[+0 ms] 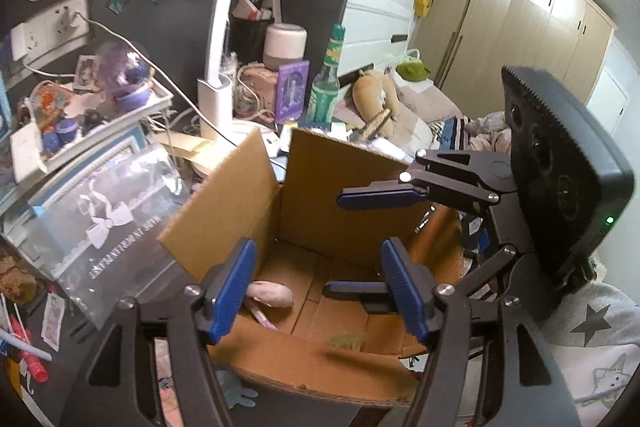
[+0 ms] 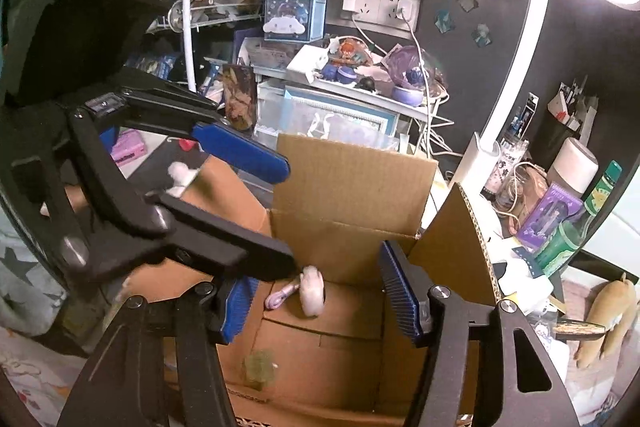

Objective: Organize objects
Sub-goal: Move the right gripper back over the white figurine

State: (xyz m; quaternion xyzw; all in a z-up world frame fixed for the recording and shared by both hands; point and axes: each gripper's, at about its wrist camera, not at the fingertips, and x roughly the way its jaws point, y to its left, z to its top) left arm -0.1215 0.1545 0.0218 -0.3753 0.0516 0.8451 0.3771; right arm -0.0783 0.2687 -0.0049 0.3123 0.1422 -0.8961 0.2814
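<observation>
An open cardboard box (image 1: 240,203) stands on the cluttered desk with its flaps up; it also shows in the right wrist view (image 2: 352,187). Inside lie a pale pink soft toy (image 1: 270,294), seen also in the right wrist view (image 2: 311,291), and a small greenish item (image 1: 346,341) on the box floor (image 2: 260,367). My left gripper (image 1: 318,291) is open and empty above the box's near edge. My right gripper (image 2: 320,301) is open and empty over the box interior. Each gripper shows in the other's view, the right (image 1: 356,243) and the left (image 2: 260,215), both over the box.
A white tray (image 1: 100,131) of purple trinkets sits on clear storage boxes (image 1: 104,211) to the left. A white lamp post (image 1: 218,99), a green bottle (image 1: 326,87), a purple card box (image 1: 292,89) and cables crowd behind the box. A bed with plush toys (image 1: 374,99) lies further right.
</observation>
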